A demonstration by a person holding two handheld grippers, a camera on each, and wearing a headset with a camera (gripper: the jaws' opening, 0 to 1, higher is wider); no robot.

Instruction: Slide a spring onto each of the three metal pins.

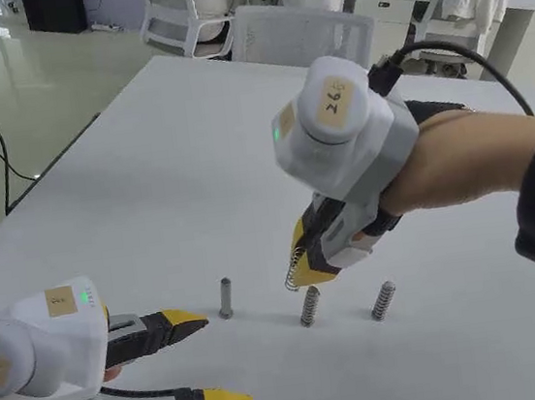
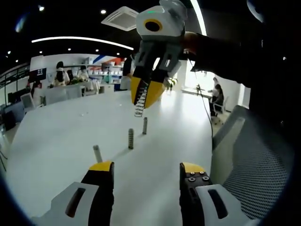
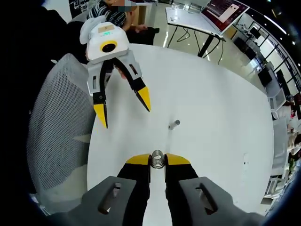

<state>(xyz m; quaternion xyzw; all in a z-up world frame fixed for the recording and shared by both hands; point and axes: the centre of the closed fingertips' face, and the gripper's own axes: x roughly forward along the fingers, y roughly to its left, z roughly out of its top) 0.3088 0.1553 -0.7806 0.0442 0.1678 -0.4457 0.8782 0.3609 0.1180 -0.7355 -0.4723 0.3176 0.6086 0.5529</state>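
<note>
While a coiled wire spring (image 3: pixel 158 160) is clamped between the yellow-tipped right tongs (image 1: pixel 308 271) above the smooth white desk (image 1: pixel 176 172), the left tongs (image 1: pixel 224 359) are held wide apart and empty, low near a bare metal pin (image 1: pixel 226 298). Two further pins (image 1: pixel 309 306) (image 1: pixel 383 301), upright in the same row, are already sleeved with springs.

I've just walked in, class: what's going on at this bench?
A person holds a tool in each hand over a white table. The right tool grips a spring above it. A second spring and a third spring stand upright on the table, apparently on pins; one bare pin stands beside them. The left tool is open and holds nothing.
</note>
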